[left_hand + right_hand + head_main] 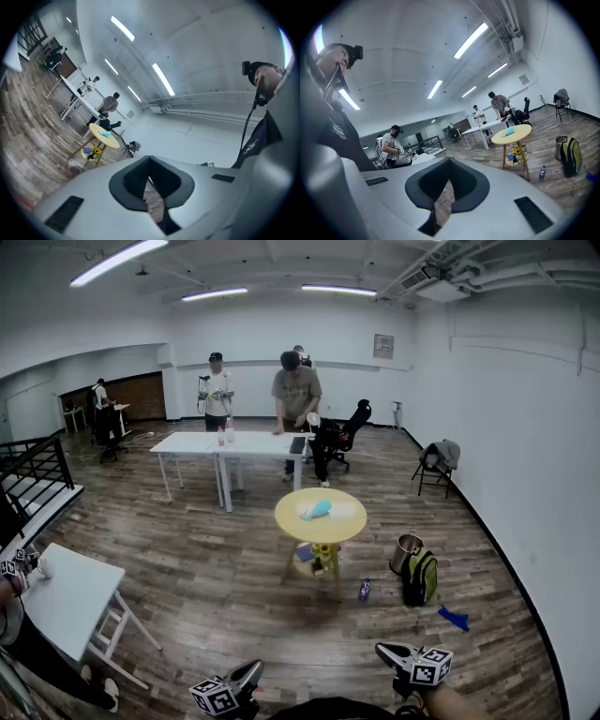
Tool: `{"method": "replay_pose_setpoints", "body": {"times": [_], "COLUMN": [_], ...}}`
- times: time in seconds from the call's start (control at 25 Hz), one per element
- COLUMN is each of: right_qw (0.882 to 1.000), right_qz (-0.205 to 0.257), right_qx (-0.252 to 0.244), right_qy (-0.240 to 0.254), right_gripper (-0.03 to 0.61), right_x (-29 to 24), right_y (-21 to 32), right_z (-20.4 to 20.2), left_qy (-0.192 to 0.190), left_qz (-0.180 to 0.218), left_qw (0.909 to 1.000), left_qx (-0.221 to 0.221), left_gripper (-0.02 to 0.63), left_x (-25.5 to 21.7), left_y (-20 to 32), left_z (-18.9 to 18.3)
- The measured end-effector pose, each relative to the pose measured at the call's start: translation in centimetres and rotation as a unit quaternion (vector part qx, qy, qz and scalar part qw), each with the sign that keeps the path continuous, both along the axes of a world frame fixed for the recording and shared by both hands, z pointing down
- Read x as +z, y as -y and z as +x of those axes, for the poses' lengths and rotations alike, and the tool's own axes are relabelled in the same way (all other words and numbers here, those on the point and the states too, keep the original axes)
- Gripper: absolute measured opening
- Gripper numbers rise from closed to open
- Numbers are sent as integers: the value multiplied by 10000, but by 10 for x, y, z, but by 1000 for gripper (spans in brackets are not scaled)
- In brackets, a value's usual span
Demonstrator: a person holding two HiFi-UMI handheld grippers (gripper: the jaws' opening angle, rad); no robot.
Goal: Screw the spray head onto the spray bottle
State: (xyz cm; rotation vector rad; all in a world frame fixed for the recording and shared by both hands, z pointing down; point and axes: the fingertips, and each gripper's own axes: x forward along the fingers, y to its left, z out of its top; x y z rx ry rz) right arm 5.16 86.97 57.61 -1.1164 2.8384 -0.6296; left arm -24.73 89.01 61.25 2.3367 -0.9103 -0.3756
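A light blue thing (316, 510) lies on a round yellow table (342, 526) in the middle of the room, several steps ahead; it is too small to tell a bottle from a spray head. It also shows in the left gripper view (107, 133) and the right gripper view (509, 131). My left gripper (247, 674) and right gripper (388, 651) are at the bottom edge of the head view, far from that table. Both are shut with nothing between the jaws, seen close up as the left gripper (149, 177) and the right gripper (449, 180).
A small white table (70, 596) stands near left. A long white table (230, 444) with people at it is beyond. A green backpack (421, 576), a metal bucket (405, 552) and a small blue bottle (365, 590) are on the wood floor right of the yellow table.
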Motion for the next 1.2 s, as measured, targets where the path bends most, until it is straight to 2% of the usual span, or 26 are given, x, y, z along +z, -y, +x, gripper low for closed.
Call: {"method": "replay_pose_setpoints", "body": {"times": [0.24, 0.56, 0.8, 1.04, 1.2], "right_qw": [10000, 9999, 9997, 9988, 9984], "right_qz": [33, 7, 1, -80, -133], "right_qx": [-4, 114, 260, 467, 533], "right_qy": [-53, -63, 4, -77, -110], "right_gripper": [12, 12, 12, 12, 12], "right_x": [2, -6, -1, -8, -12], "right_y": [7, 18, 33, 43, 55], "right_z": [-3, -31, -51, -83, -105], "left_qy": [-36, -110, -165, -224, -121], "left_qz": [-5, -41, -87, -136, -242], "left_qw": [10000, 9999, 9998, 9996, 9996], "left_qx": [-58, -41, -41, -117, -55], "left_gripper": [11, 11, 11, 11, 11], "left_x": [3, -2, 8, 13, 16], "left_y": [7, 16, 25, 34, 42], "left_z": [-6, -37, -69, -122, -147]}}
